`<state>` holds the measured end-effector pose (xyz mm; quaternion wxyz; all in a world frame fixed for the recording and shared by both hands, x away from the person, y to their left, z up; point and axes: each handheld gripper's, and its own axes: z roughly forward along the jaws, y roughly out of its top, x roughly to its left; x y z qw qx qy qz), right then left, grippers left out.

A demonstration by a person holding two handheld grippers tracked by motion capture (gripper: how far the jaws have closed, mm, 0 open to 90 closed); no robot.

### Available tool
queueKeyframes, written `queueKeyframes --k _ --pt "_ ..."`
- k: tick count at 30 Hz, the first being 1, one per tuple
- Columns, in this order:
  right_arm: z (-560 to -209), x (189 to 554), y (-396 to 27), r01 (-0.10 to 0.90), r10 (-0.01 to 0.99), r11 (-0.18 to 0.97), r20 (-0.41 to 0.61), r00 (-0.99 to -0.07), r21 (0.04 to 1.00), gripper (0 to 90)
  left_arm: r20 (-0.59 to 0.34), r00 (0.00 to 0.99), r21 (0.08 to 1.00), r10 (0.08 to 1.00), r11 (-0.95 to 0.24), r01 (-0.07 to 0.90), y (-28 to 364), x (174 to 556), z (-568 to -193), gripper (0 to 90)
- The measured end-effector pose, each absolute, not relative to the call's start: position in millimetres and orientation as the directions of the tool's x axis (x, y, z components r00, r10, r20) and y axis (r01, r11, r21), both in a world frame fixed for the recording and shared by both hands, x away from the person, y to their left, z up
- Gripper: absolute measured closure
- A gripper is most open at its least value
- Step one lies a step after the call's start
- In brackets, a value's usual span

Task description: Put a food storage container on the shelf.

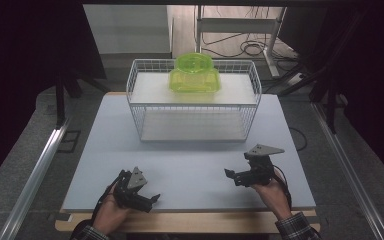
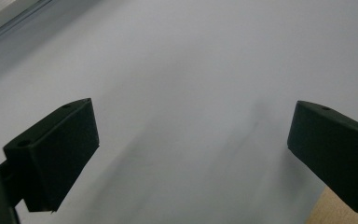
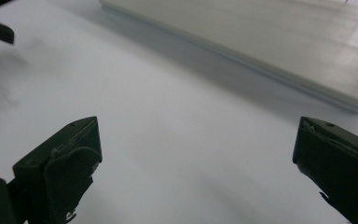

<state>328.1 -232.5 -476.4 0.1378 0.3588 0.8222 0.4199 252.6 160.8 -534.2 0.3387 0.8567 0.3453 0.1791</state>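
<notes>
No readable writing is showing on the green container [image 1: 194,74], which is sitting on the wire rack's [image 1: 140,107] upper shelf. The left hand-held gripper [image 1: 147,197] and right hand-held gripper [image 1: 232,175] are hovering wide open over the worktop [image 1: 190,165], holding nothing, well apart from the container.

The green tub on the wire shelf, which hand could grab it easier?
Probably the right. The right tongs sit a bit farther up the table toward the wire shelf and green tub; the left tongs hang near the front edge. Both are open.
</notes>
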Motion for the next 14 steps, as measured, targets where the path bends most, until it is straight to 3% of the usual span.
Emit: queueKeyframes --k 10,14 --pt "-503 322 -232 0.51 0.723 0.485 0.002 -0.691 0.711 1.1 0.073 0.7 0.706 0.71 -0.533 0.467 161 253 -534 1.7" --pt "-502 323 -231 0.512 0.727 0.472 0.011 -0.686 0.718 1.0 0.071 0.698 0.71 0.712 -0.527 0.466 161 253 -534 1.7"
